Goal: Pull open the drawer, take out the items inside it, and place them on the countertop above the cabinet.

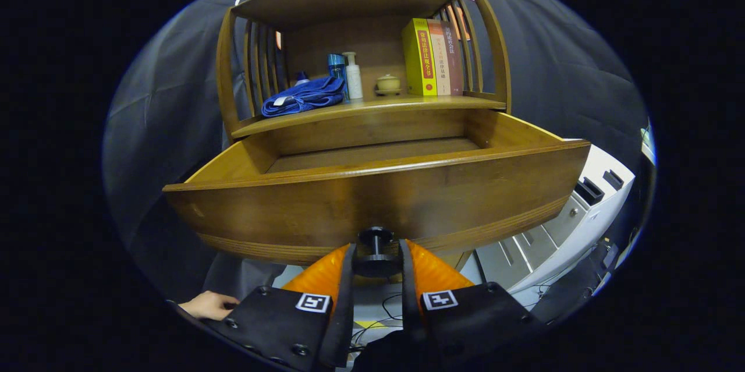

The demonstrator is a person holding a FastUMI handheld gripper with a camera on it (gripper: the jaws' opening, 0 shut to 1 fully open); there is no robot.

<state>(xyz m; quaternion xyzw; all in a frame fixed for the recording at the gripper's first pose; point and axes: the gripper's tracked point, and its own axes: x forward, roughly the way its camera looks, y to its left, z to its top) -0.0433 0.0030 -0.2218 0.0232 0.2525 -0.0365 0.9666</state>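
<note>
The wooden drawer [378, 197] stands pulled out from the cabinet, its front panel just ahead of my fingers. Its dark round knob [376, 251] sits between both fingers, and my gripper [376, 258] is shut on it. What I see of the drawer's inside [372, 153] is bare wooden floor; the near part is hidden behind the front panel. On the countertop [372, 109] above lie a folded blue cloth [304, 96], a blue can [336, 67], a white pump bottle [353, 75], a small lidded cup [388, 84] and three upright books [433, 57].
A slatted wooden frame [228, 69] encloses the countertop on both sides and above. A white and grey unit with drawers [570, 215] stands lower right of the cabinet. A person's hand [208, 305] rests low to the left of the fingers. Cables lie on the floor below.
</note>
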